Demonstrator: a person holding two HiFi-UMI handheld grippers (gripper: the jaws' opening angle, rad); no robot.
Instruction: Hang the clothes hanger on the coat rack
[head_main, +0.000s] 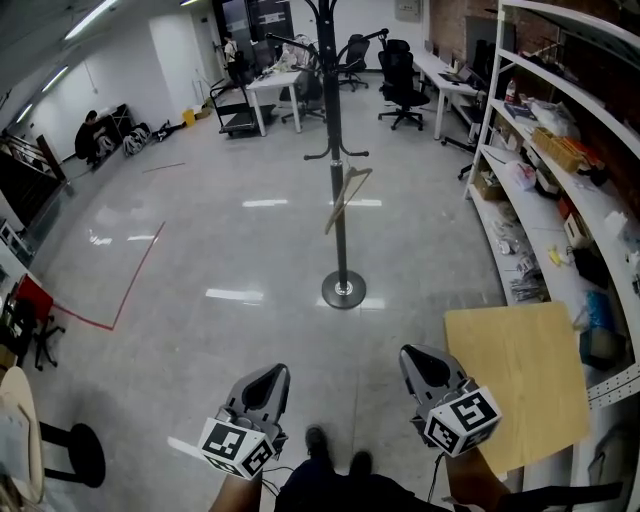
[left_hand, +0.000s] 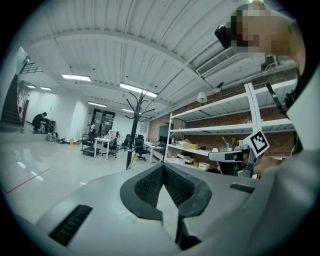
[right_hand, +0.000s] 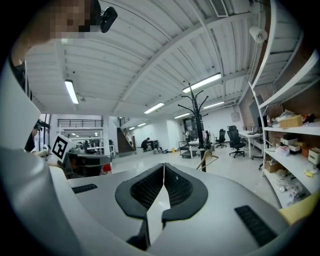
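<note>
A black coat rack (head_main: 338, 150) stands on a round base in the middle of the shiny floor. On one of its lower hooks hangs a light wooden clothes hanger (head_main: 347, 198), tilted. Both grippers are low in the head view, well short of the rack: my left gripper (head_main: 271, 373) and my right gripper (head_main: 413, 353), each shut with nothing held. In the left gripper view the shut left gripper (left_hand: 162, 167) points towards the rack (left_hand: 135, 127). Beyond the shut right gripper (right_hand: 164, 165), the right gripper view shows the rack (right_hand: 199, 127) and the hanger (right_hand: 208, 159).
A light wooden tabletop (head_main: 518, 382) lies at the lower right, beside white shelving (head_main: 560, 160) filled with goods. A black stool (head_main: 78, 452) stands at the lower left. Desks and office chairs (head_main: 402, 75) fill the back, and a person (head_main: 92, 135) sits far left.
</note>
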